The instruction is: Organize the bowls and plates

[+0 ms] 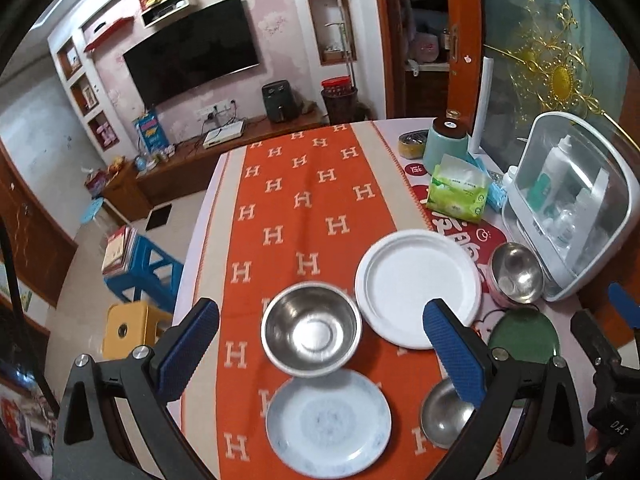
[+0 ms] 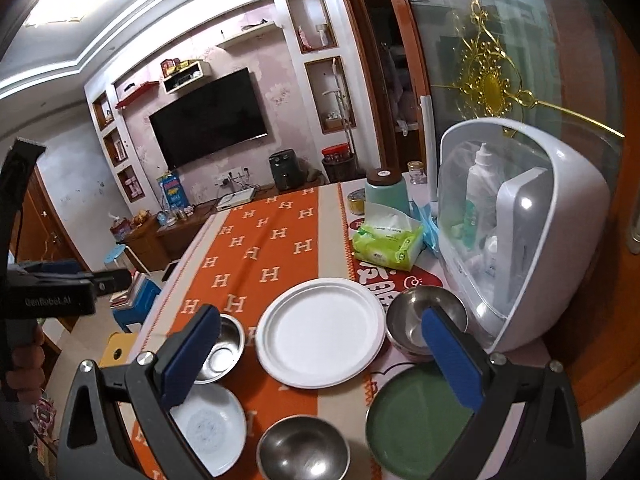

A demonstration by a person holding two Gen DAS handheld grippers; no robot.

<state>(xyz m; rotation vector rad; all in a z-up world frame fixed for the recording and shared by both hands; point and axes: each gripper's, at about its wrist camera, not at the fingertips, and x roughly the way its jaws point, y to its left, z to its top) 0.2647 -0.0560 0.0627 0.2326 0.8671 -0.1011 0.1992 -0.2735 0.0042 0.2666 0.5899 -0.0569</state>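
Several dishes lie on the orange H-patterned runner (image 1: 296,184). My left gripper (image 1: 320,344) hovers open over a steel bowl (image 1: 312,330), with a blue-patterned white plate (image 1: 328,422) just nearer. A large white plate (image 1: 418,288) lies right of that bowl. Further right sit a small steel bowl (image 1: 444,416), a green plate (image 1: 524,336) and a pink-sided steel bowl (image 1: 516,274). My right gripper (image 2: 322,360) is open above the white plate (image 2: 320,332), between the green plate (image 2: 416,428) and the patterned plate (image 2: 208,428). Both grippers are empty.
A white domed cabinet (image 2: 560,240) with bottles stands at the table's right side, close to the pink-sided bowl (image 2: 424,320). A green tissue pack (image 2: 386,240) and a teal canister (image 2: 386,196) sit behind. Blue and yellow stools (image 1: 140,280) stand left of the table edge.
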